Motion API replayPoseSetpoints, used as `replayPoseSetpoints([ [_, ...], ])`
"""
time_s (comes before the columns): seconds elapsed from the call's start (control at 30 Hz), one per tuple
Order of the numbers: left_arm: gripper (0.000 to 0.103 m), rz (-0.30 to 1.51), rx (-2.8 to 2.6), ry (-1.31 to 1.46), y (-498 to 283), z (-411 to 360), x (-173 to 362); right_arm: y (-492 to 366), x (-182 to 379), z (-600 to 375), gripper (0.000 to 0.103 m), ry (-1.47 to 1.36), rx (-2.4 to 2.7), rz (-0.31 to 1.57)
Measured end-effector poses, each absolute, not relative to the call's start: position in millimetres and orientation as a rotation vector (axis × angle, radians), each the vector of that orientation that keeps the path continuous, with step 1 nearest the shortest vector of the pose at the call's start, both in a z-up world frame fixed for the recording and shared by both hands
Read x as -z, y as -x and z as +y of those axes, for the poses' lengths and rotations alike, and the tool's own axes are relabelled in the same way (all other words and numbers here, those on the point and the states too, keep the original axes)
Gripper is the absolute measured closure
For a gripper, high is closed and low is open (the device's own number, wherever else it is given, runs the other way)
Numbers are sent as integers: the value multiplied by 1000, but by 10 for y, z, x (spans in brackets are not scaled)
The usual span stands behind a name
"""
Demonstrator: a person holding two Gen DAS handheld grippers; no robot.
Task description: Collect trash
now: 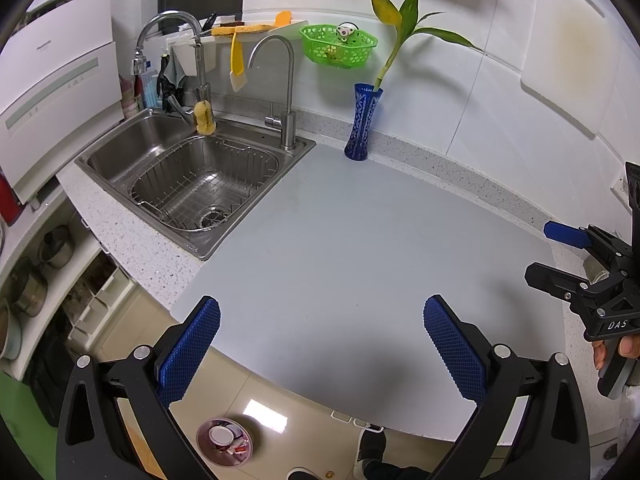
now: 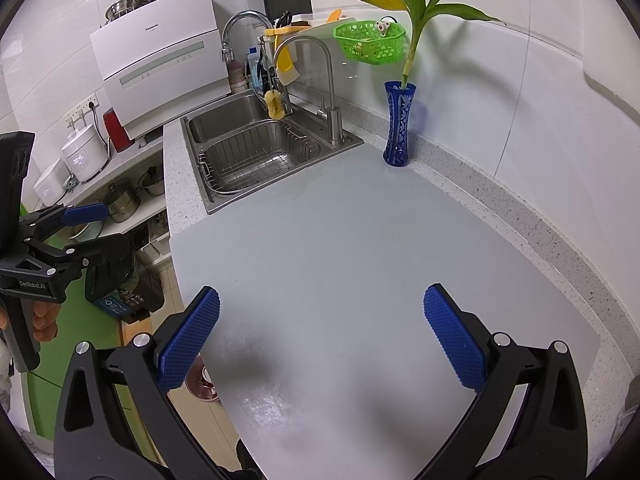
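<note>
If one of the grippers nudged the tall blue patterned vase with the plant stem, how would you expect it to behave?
The tall blue patterned vase would probably tip rather than slide: it is narrow, and the leafy green plant stem leans above it. It looks like cut glass, so likely fragile and slippery between the pads.

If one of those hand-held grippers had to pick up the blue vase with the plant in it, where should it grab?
Probably the narrow waist of the blue vase, approached from the open mat side, fingers level. It stands upright close to the wall, and the plant leans out above, so coming from above or behind looks blocked.
</note>
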State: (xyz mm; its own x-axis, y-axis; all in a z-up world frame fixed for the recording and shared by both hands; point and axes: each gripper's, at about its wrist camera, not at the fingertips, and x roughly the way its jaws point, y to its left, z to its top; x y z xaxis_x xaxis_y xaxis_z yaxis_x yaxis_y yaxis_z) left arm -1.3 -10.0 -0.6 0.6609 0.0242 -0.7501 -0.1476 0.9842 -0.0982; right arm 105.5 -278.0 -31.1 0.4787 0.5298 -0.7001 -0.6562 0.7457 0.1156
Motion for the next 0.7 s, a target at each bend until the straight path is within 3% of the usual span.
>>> replayPoseSetpoints([
  [0.7, 5, 856, -107, 150, 15, -79, 48, -1049, 314, -2768, 3, 177, -731, 788],
])
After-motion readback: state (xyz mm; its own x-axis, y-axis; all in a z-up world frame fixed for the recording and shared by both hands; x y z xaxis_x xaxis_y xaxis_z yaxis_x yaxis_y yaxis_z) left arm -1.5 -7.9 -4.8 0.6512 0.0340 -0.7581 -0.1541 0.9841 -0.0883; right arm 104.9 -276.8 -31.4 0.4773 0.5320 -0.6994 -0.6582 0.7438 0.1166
